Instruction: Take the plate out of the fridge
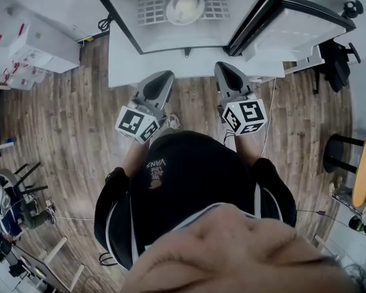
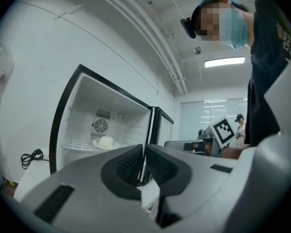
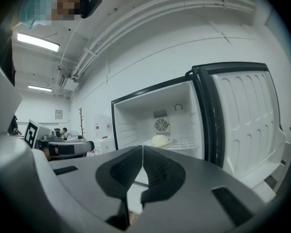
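Wire shelf [image 1: 149,8] in fridge [image 1: 127,18], plate [image 1: 202,8] lying flat

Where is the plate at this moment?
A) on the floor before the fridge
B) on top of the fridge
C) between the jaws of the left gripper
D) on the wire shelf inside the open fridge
D: the plate sits on the wire shelf inside the fridge, whose door stands open.

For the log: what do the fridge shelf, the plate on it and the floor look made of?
Shelf: white wire grid, likely coated metal. Plate: plain white, smooth; ceramic or plastic, cannot tell. Floor: brown planks with grain and seams; wood or wood-look laminate.
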Demonstrator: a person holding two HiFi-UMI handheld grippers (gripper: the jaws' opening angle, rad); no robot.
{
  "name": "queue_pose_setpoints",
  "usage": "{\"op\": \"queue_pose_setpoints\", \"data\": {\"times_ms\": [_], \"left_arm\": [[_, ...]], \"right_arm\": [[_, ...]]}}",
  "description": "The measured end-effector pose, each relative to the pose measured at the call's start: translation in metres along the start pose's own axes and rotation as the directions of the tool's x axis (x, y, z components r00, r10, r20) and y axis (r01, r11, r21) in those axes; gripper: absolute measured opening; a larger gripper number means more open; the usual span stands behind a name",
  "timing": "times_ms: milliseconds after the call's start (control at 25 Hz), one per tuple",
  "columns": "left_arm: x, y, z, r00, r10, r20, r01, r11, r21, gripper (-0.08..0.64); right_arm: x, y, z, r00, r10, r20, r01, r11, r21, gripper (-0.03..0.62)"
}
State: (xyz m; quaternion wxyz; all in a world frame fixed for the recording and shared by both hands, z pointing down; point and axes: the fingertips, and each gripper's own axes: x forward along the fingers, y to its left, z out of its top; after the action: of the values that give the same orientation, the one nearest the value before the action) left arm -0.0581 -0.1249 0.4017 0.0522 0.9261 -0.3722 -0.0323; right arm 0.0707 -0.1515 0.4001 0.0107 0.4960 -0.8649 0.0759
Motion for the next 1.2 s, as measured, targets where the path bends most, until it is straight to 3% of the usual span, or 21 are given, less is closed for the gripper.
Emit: {"op": "queue_pose_setpoints", "data": {"times_ms": [600,920,1200], "left_arm": [[0.017,0.059,-0.005,0.992,-0.119,-0.03,0.118,0.992,-0.036,0.031],[0.03,0.075,-0.015,0.994,-0.099,-0.05,0.095,0.992,-0.079,0.031],[0.051,0.087,-0.016,0.998,-0.044,-0.052,0.039,0.995,-0.092,0.031]], "right_arm": [[0.053,0.002,-0.003,0.992,-0.124,-0.009,0.124,0.992,0.019,0.012],[0.068,-0.011,-0.011,0.989,-0.143,-0.046,0.145,0.989,0.029,0.012],[0.09,-0.031,-0.008,0.993,-0.106,-0.058,0.108,0.994,0.031,0.012]]}}
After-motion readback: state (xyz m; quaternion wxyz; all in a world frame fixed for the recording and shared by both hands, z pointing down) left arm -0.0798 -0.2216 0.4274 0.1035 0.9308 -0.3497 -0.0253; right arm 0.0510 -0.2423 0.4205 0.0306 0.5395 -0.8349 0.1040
